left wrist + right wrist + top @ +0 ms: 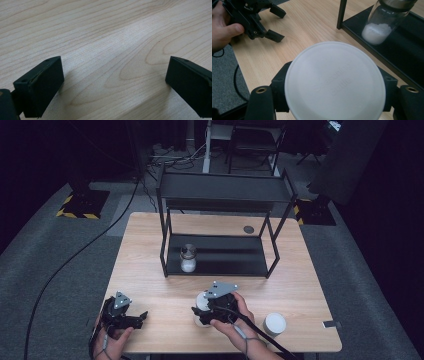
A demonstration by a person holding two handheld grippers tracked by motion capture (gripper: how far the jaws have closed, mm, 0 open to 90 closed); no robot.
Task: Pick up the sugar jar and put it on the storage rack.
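A white round-lidded jar (201,307) stands near the table's front edge, and my right gripper (202,313) is shut on it from the side. In the right gripper view its flat white lid (335,82) sits between the two black jaws, which press on its left and right sides. My left gripper (142,317) rests low over the wooden table (150,270) at the front left, held in a hand. Its jaws stand wide apart with only bare wood (100,37) between them. The left gripper (275,25) is also at the upper left of the right gripper view.
A black two-level metal rack (220,190) stands at the table's middle back. A glass jar of white powder (188,258) (384,22) sits on its lower shelf (402,57), at the left. Another white-lidded jar (274,324) stands at the front right. A small grey disc (248,229) lies behind the rack.
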